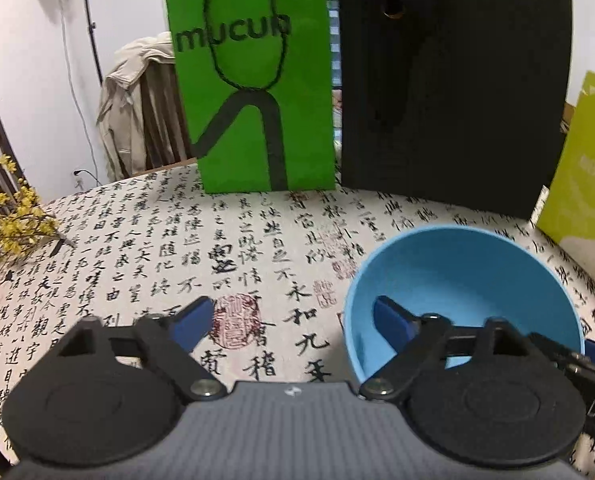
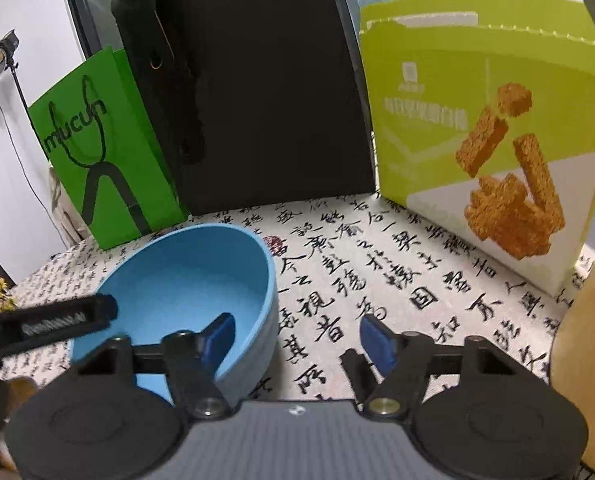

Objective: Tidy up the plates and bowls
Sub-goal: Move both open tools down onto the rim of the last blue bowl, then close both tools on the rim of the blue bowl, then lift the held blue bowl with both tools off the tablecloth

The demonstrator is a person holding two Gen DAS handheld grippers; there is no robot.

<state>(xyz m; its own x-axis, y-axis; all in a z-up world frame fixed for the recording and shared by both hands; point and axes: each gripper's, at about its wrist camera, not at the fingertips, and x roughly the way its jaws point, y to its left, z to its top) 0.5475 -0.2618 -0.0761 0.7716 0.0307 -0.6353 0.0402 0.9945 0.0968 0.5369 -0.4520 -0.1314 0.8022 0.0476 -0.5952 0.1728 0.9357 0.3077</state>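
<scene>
Your left gripper stands with its jaws apart, straddling the left wall of the blue bowl: one blue pad is inside the bowl, the other hangs over the tablecloth outside it. Neither pad presses on the rim, so nothing is held. Your right gripper straddles the bowl's opposite wall the same way, one pad inside, one outside over the cloth, jaws parted and not pressing. In the right wrist view, the black finger of your left gripper reaches in over the bowl's far edge.

The bowl sits upright on the calligraphy-printed tablecloth, empty, between your two grippers. Behind it stand three things in a row: a green paper bag, a black bag beside it, and a yellow-green snack box further right. At the table's left edge lie yellow flowers. A chair draped with a beige jacket stands behind the table.
</scene>
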